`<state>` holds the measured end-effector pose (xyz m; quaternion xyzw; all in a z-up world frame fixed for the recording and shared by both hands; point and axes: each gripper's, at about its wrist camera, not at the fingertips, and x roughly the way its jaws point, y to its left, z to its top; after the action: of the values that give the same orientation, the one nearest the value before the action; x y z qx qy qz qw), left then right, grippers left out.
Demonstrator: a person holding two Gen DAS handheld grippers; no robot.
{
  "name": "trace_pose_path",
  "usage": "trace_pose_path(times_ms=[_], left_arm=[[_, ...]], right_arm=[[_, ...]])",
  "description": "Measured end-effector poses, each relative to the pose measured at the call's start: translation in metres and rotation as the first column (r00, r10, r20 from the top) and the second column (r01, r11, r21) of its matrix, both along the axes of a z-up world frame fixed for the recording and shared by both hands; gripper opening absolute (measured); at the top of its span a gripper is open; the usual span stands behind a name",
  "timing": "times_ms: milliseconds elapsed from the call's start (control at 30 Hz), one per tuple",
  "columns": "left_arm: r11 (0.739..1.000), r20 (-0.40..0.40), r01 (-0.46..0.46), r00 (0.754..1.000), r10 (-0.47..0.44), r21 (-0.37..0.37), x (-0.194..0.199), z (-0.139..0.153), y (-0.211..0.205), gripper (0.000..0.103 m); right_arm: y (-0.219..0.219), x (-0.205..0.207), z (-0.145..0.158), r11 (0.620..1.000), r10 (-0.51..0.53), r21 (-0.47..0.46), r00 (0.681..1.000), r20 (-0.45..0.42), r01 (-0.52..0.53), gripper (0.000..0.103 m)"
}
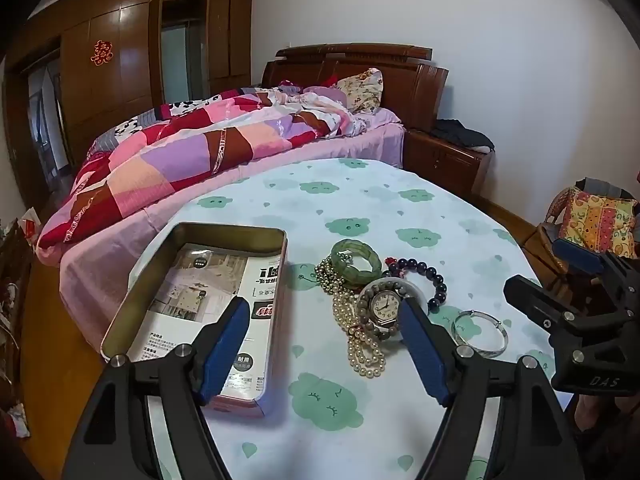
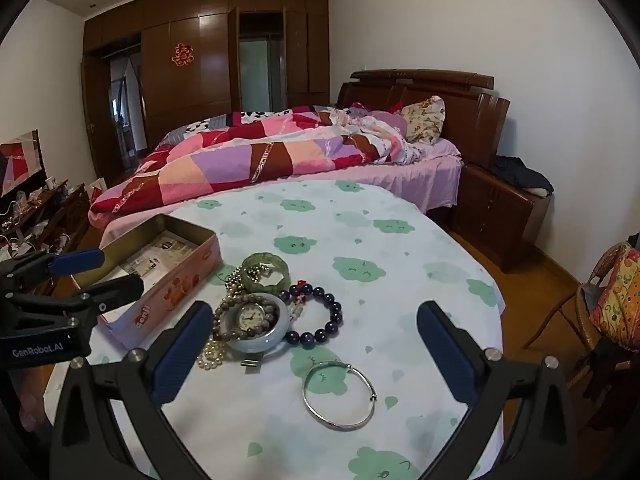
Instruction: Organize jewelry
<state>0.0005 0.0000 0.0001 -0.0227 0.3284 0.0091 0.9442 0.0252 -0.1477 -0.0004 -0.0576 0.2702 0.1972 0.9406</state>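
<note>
Lying lengthwise away from camera: open tin (image 1: 276, 248), beside jewelry pile (image 1: 372, 300).

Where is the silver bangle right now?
The silver bangle lies flat on the tablecloth, apart from the pile, nearest the dark bead bracelet; in the right wrist view it sits between the open fingers.

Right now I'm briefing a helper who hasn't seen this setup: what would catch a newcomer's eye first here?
A tangle of jewelry in the middle of the cloud-print tablecloth: a watch lying in a pale bangle, with a green bangle, a dark bead bracelet and pearl strands around it. A silver bangle lies apart, nearer the right gripper. Left of the heap stands an open tin lined with printed paper, holding no jewelry.
</note>
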Motion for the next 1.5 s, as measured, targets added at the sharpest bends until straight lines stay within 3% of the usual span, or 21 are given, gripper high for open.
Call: trace_pose_path(times_ms=[200, 233, 1500], left_arm=[[1.0, 0.0, -0.007, 1.0, 0.007, 0.001, 0.0017, -0.0045, 0.0016, 0.076], [1.0, 0.001, -0.006, 1.0, 0.006, 0.0, 0.0012, -0.0041, 0.0026, 0.076], [0.999, 0.004, -0.034, 0.999, 0.034, 0.029, 0.0007, -0.0048, 0.0038, 0.076]], right_arm=[[-0.0042, -0.0079, 0.0009, 1.0, -0.002, 0.026, 1.0, 0.025, 0.001, 0.103], [-0.0018, 0.0008, -0.0015, 1.0, 0.002, 0.02, 1.0, -0.008, -0.002, 0.103], [-0.0034, -0.0002, -0.0054, 1.0, 0.004, 0.027, 1.0, -0.021, -0.004, 0.103]])
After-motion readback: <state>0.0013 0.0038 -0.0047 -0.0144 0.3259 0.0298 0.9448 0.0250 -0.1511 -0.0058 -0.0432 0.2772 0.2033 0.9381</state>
